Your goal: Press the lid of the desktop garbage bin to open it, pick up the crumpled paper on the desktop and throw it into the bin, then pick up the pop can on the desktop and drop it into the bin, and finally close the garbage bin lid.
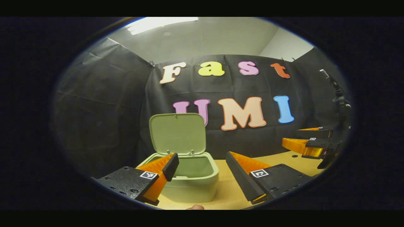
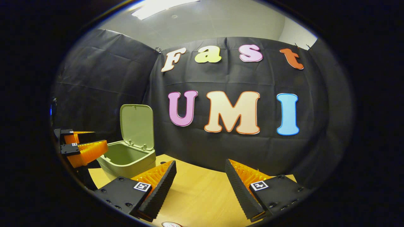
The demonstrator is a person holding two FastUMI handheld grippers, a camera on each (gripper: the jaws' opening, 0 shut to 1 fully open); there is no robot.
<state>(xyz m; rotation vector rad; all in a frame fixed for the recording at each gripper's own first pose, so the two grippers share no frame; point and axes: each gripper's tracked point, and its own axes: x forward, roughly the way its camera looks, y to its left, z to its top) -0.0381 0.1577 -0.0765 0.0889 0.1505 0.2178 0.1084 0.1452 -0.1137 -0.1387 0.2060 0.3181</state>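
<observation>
The pale green bin (image 1: 192, 186) stands on the wooden table (image 1: 227, 192) with its lid (image 1: 177, 134) swung up and upright at the back. The part of its inside that shows is bare. My left gripper (image 1: 202, 173) hovers open just in front of the bin, its left finger over the near rim, nothing between the fingers. My right gripper (image 2: 200, 186) is open over bare table to the right of the bin (image 2: 126, 159), also holding nothing. A small round red and white edge (image 2: 172, 224) peeks in below it, too little to name.
The right gripper (image 1: 311, 142) hangs above the table's right side in the left gripper view. The left gripper (image 2: 80, 145) sits left of the bin in the right gripper view. Black cloth walls close the back and sides. A small pale tip (image 1: 195, 207) shows at the bottom edge.
</observation>
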